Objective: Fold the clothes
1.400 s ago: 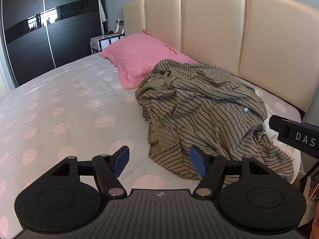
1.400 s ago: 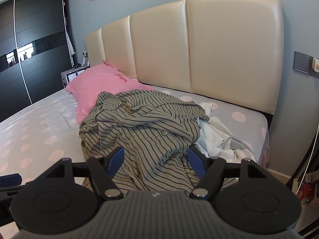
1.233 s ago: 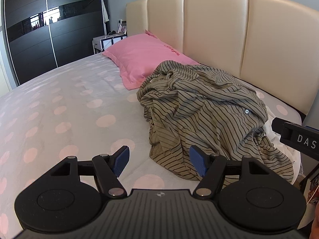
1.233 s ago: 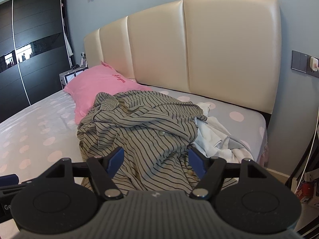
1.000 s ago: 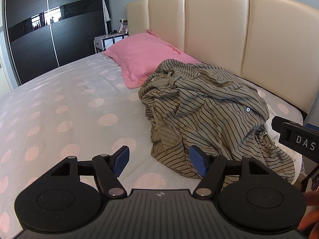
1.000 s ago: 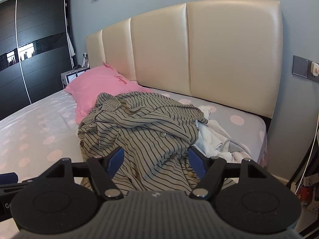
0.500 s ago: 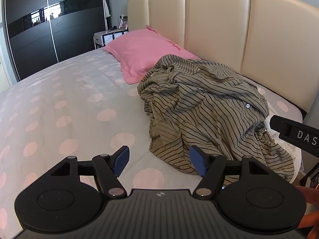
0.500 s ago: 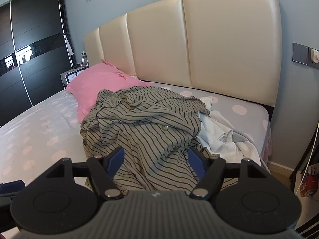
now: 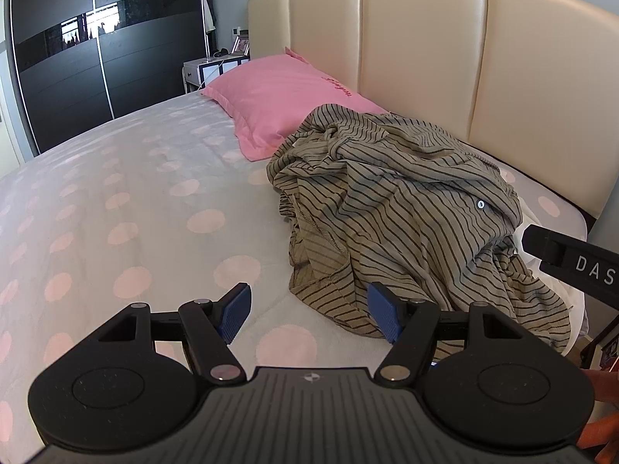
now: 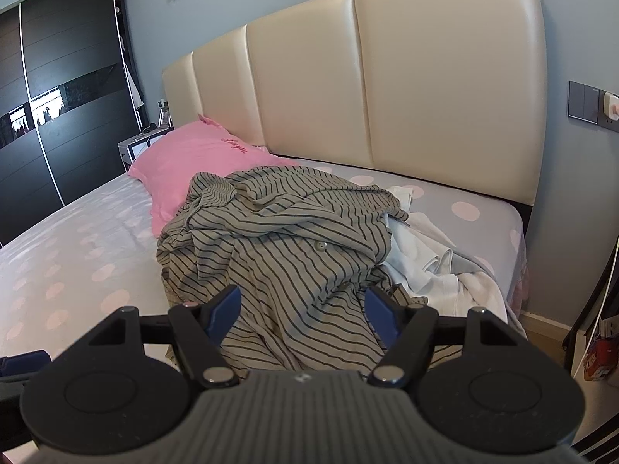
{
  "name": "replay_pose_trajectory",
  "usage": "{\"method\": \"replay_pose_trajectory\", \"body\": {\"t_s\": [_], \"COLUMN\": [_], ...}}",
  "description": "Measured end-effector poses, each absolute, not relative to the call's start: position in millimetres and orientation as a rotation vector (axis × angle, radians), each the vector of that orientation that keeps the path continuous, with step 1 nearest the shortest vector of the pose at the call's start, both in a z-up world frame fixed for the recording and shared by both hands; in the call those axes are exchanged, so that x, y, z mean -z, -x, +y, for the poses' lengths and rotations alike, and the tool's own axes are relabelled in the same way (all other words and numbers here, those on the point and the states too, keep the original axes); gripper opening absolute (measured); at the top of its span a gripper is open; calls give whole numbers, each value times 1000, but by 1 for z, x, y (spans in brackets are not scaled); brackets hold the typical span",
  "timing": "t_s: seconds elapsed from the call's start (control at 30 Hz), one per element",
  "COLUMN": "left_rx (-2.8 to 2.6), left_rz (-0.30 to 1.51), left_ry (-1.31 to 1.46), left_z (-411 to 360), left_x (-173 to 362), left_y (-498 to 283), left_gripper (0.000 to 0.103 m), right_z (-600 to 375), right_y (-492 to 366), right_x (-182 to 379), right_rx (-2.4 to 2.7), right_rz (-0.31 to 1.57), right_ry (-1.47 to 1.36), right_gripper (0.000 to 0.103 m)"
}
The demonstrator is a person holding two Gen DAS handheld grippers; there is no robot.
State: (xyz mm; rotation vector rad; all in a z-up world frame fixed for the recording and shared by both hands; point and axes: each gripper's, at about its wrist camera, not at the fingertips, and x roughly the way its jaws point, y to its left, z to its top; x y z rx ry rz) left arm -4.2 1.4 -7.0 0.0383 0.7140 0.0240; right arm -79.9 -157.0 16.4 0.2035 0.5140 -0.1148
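A crumpled olive shirt with dark stripes [image 9: 402, 208] lies in a heap on the bed near the headboard; it also shows in the right wrist view [image 10: 286, 247]. A white garment [image 10: 437, 266] lies bunched to its right, partly under it. My left gripper [image 9: 309, 313] is open and empty, hovering over the bedsheet just short of the shirt's near hem. My right gripper [image 10: 301, 315] is open and empty, above the shirt's near edge. The right gripper's body [image 9: 572, 263] shows at the right edge of the left wrist view.
The bed [image 9: 116, 201] has a pale sheet with pink dots. A pink pillow [image 9: 286, 96] lies by the cream headboard [image 10: 425, 89]. A dark wardrobe [image 9: 96, 46] and a white nightstand [image 9: 209, 69] stand beyond. The bed's right edge drops to the floor [image 10: 541, 324].
Both grippers have drifted slightly closer to the shirt and shifted their view a little. Both stay open. The clothes have not moved.
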Motion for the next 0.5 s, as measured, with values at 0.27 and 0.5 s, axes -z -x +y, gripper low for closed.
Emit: {"method": "replay_pose_trajectory", "body": {"t_s": [0.27, 0.5], "left_rx": [-30, -30], "left_rz": [719, 726], "left_ry": [-39, -36], "left_z": [0, 2], "left_x": [11, 11], "left_y": [5, 7], "left_gripper": [65, 65], "right_z": [-158, -159], "right_y": [80, 81], "right_x": [-17, -16], "right_rx": [112, 111], "right_rz": [519, 520], "right_ry": [-213, -208], "right_gripper": [73, 73]}}
